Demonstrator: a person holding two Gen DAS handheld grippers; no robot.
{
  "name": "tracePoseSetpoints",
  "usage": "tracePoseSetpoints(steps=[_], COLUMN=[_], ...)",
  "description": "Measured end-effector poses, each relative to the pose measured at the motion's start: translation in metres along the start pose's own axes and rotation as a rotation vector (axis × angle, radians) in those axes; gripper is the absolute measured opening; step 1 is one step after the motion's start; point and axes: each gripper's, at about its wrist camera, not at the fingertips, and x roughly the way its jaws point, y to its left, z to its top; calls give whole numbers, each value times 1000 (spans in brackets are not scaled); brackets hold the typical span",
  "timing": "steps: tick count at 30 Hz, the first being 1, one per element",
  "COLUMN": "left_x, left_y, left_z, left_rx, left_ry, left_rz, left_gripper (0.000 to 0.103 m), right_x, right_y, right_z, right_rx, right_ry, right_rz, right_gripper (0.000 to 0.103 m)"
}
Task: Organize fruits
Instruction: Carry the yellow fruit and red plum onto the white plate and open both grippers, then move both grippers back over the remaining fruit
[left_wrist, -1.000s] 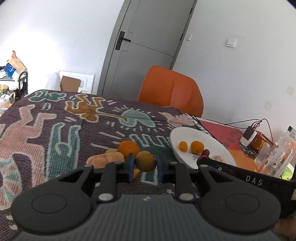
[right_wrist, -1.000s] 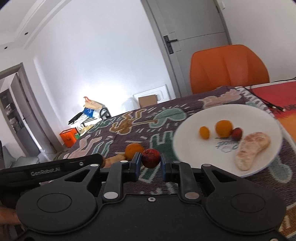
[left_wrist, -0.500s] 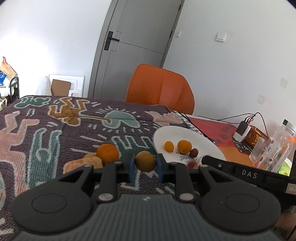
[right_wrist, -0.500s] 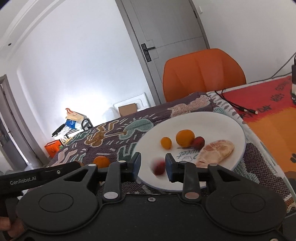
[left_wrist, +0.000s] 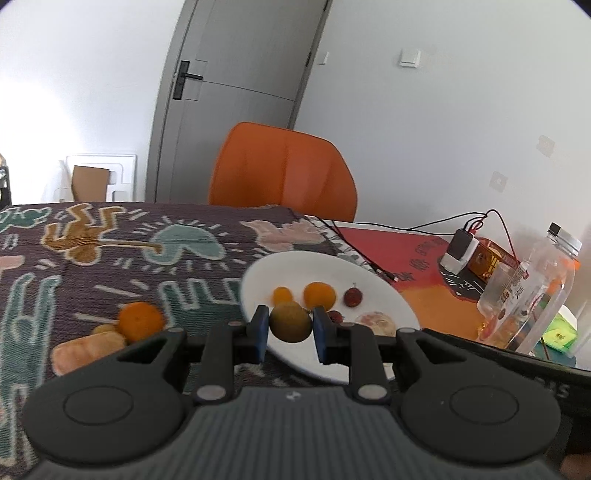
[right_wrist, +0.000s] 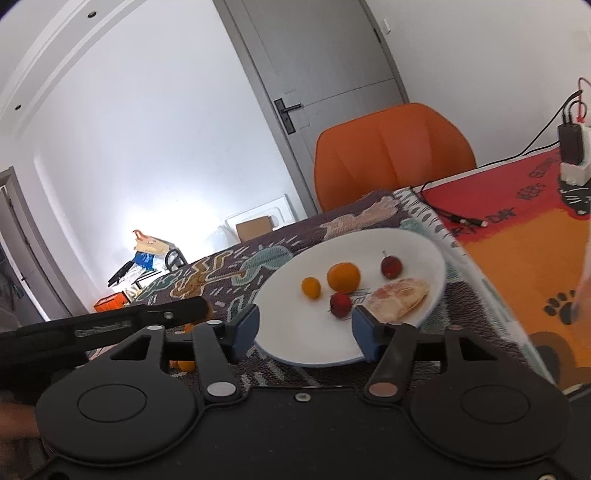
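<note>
Left gripper (left_wrist: 288, 328): jaws nearly closed, blue pads pressed on both sides of a yellow-brown fruit (left_wrist: 290, 322); fruit held off the cloth, over the near-left rim of the plate.
Right gripper (right_wrist: 303, 328): jaws had just been opening, stood approx. half wide; nothing between the pads, no contact w/ any fruit. Blue pads sat in front of the plate's near edge.
White plate (right_wrist: 424, 245): on patterned cloth, right of centre in the left wrist view. Some dark print on its face, illegible.
Plate contents: small orange fruit (right_wrist: 311, 287) at left; larger orange (right_wrist: 343, 276) beside it; red fruit w/ stem (right_wrist: 391, 267) further right; second red fruit (right_wrist: 340, 304) nearer the gripper, lying loose on the plate just beyond the open jaws; peeled citrus piece (right_wrist: 400, 295) at the right rim.
Off-plate fruit: orange (left_wrist: 140, 321) on the cloth, left of the plate; peeled segment piece (left_wrist: 86, 350) just beside it, nearer the camera.
Patterned cloth (left_wrist: 110, 251): dark w/ teal, pink and ochre figures; covered most of the table.
Orange mat (right_wrist: 517, 258): right of the cloth, w/ black cable across it.
Clear bottle (left_wrist: 532, 295): far right, left wrist view; upright.
Orange chair (left_wrist: 282, 171): behind the table.
Grey door (left_wrist: 236, 85): behind the chair, closed.
</note>
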Motion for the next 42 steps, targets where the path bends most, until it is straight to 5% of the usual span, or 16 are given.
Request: tracePoseSetpoints(steps=[13, 26, 42], left_x=[23, -34, -72], left_y=[-13, 42, 105], left_z=[2, 0, -18], left_rx=[11, -22, -119], left_ry=[22, -43, -43], left_rz=[-4, 179, 252], left_gripper=[28, 85, 86], right_x=[-16, -5, 10], right_y=[-16, 10, 40], right_z=[7, 4, -6], right_rx=[17, 10, -17], right_ry=[-21, -17, 11], right_rz=[-39, 45, 45], right_gripper=[80, 99, 103])
